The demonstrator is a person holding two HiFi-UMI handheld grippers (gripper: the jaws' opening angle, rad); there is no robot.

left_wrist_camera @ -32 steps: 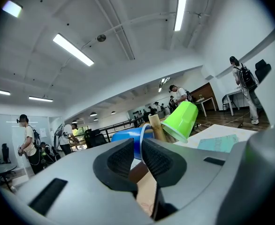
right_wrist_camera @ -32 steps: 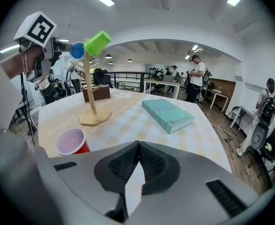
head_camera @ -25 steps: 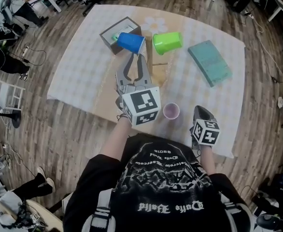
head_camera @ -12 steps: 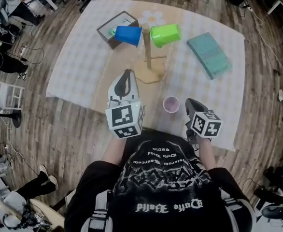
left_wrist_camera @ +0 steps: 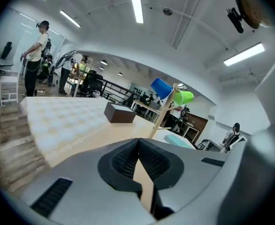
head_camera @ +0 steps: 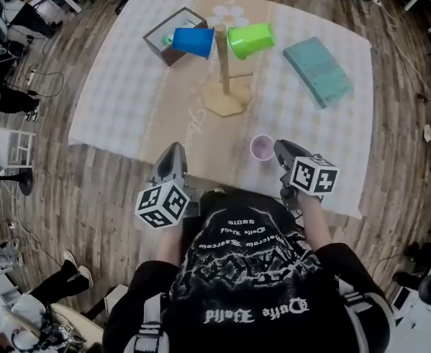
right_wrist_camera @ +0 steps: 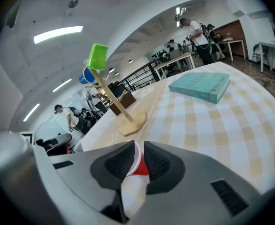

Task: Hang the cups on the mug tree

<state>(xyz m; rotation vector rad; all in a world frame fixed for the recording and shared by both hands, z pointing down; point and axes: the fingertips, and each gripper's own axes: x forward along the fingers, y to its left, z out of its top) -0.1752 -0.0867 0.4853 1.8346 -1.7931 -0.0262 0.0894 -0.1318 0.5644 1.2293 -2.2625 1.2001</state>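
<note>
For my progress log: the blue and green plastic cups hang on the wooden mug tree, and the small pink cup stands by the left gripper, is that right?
No: the head view shows the small pink cup by the right gripper, whose jaws have just been opening around its rim. The blue plastic cup and green plastic cup do hang on the wooden mug tree.

Right gripper view barely shows the pink cup [right_wrist_camera: 140,168]: the right gripper [right_wrist_camera: 139,142] has just been opening its jaws, and with the cup between them they cover all but a sliver. In the head view, left of the mug tree [head_camera: 221,57], the blue cup [head_camera: 193,41] covers part of the brown box [head_camera: 159,39]. The green bit [head_camera: 171,41] poking out there is too small to identify.
</note>
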